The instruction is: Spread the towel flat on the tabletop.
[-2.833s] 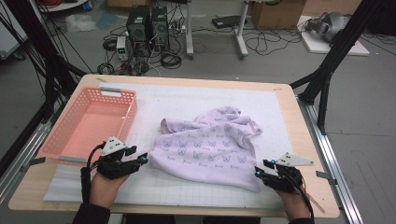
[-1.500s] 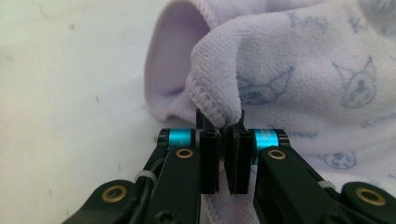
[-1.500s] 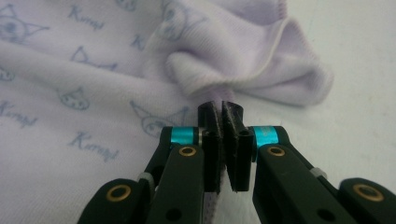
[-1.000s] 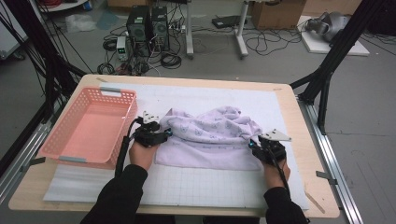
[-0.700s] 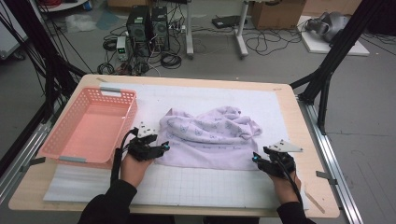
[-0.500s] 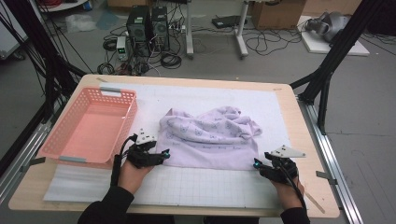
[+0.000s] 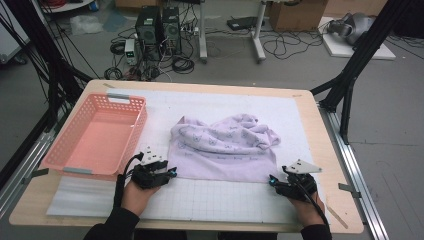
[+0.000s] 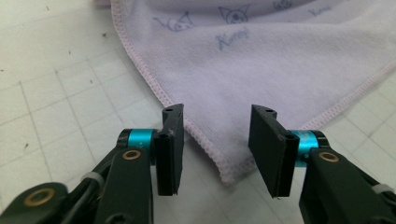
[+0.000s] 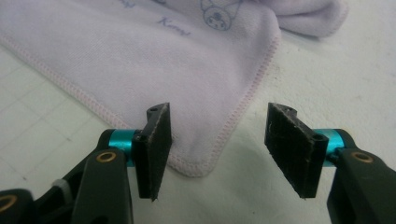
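A lilac towel (image 7: 225, 145) with printed cat faces lies on the white grid mat, its far part bunched and its near edge straight. My left gripper (image 7: 172, 172) rests at the towel's near left corner. In the left gripper view that corner (image 8: 224, 172) lies flat between the jaws of the gripper (image 8: 217, 112); they have just been closing but do not touch the cloth. My right gripper (image 7: 271, 181) is at the near right corner. There the corner (image 9: 196, 165) lies between the jaws of that gripper (image 9: 219, 109), which have just been opening and stand clear of it.
A pink plastic basket (image 7: 137, 130) stands on the left of the table, close to my left hand. The white mat (image 7: 225, 200) runs on in front of the towel to the wooden table edge (image 7: 345, 220).
Both hands have drawn back from the towel's sides toward the near edge of the table and now sit at its near corners. The towel's front, rounded earlier, is now a straight edge.
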Tool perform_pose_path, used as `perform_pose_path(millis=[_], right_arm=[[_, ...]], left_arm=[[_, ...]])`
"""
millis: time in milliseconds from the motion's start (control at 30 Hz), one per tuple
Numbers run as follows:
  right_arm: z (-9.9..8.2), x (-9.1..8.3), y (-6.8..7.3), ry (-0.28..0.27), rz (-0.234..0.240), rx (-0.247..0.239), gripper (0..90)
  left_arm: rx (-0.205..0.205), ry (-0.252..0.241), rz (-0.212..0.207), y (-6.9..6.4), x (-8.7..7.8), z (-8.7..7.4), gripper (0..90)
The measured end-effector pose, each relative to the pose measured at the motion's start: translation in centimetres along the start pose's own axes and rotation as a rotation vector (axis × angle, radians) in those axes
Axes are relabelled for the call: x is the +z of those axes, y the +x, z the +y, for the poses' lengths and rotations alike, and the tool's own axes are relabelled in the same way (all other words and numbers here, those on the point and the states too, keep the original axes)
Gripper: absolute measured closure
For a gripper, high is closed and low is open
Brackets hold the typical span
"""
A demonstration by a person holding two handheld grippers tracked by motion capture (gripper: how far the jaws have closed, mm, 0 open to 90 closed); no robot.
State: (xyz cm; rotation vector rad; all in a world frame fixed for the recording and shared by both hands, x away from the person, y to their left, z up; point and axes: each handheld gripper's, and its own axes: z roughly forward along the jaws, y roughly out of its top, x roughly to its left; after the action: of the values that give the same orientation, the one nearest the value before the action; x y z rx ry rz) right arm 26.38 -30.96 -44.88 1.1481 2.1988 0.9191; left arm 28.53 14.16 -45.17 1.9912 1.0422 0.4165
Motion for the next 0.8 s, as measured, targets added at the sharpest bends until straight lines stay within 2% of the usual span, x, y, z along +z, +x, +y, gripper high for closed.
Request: perform_pose_path(millis=[67,133,200,267,300,367,433,500,567,633,733,800], right_arm=[[0.0,0.0,0.0,0.001,0.020,0.001,42.6],[-0.1,-0.1,-0.1,0.006,0.043,0.036,42.9],[-0.1,-0.2,-0.1,0.014,0.061,0.070,49.6],[-0.1,-0.2,-0.1,0.012,0.086,0.092,57.6],[-0.2,-0.2,-0.1,0.010,0.088,0.104,58.7],[-0.1,-0.2,-0.1,0.013,0.095,0.126,63.6],[-0.2,-0.2,-0.2,0.010,0.109,0.125,73.3],[-0.1,-0.2,-0.1,0.013,0.141,0.131,84.2],[-0.1,-0.2,0.1,0.017,0.147,0.130,85.4],[0.0,-0.3,0.0,0.022,0.155,0.137,85.8],[-0.1,-0.6,0.0,0.037,0.172,0.140,85.8],[-0.2,-0.9,0.2,0.046,0.174,0.122,85.9]], left_arm=[[0.011,0.000,0.011,-0.1,0.0,0.0,60.5],[0.011,-0.001,0.013,-0.1,0.0,0.0,65.1],[0.017,-0.002,0.010,-0.2,0.0,0.0,70.9],[0.019,0.002,-0.005,-0.5,0.1,0.0,81.3],[0.029,0.001,0.001,-0.7,0.1,0.0,84.5],[0.026,0.003,0.001,-0.7,0.1,0.0,85.6],[0.004,0.002,-0.015,-0.5,0.1,0.0,85.9],[0.002,0.003,-0.013,-0.5,0.0,0.0,86.1],[-0.007,0.002,-0.018,-0.6,-0.1,-0.1,86.1],[-0.034,0.002,-0.038,-0.6,-0.3,-0.2,86.1],[-0.048,0.017,-0.063,-0.6,-0.9,-0.6,86.2],[-0.067,0.023,-0.086,-0.6,-1.4,-0.8,86.2]])
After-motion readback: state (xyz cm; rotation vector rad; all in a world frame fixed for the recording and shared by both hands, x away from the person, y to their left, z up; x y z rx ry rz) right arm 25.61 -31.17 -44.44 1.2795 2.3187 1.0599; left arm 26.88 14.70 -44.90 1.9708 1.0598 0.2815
